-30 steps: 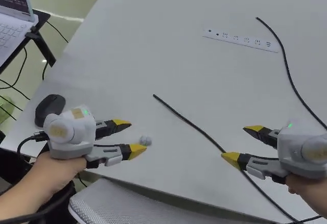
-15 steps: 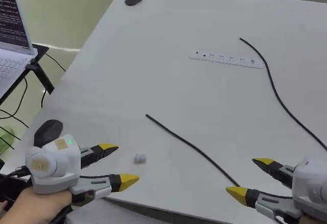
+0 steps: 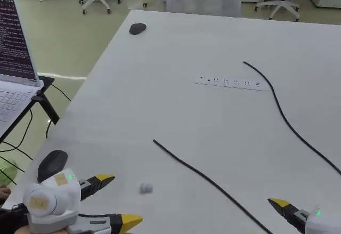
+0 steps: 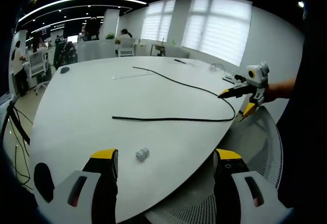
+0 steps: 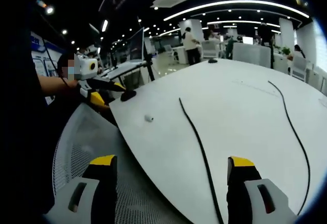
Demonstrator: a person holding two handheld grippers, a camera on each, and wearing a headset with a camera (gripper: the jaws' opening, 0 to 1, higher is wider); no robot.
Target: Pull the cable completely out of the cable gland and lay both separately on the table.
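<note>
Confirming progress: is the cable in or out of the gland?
Out: the gland lies on the table apart from the cable.

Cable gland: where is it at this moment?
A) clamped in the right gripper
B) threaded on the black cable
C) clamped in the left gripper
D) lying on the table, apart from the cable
D: the cable gland lies on the table with a clear gap to the cable, and the left gripper and right gripper are open, holding nothing.
</note>
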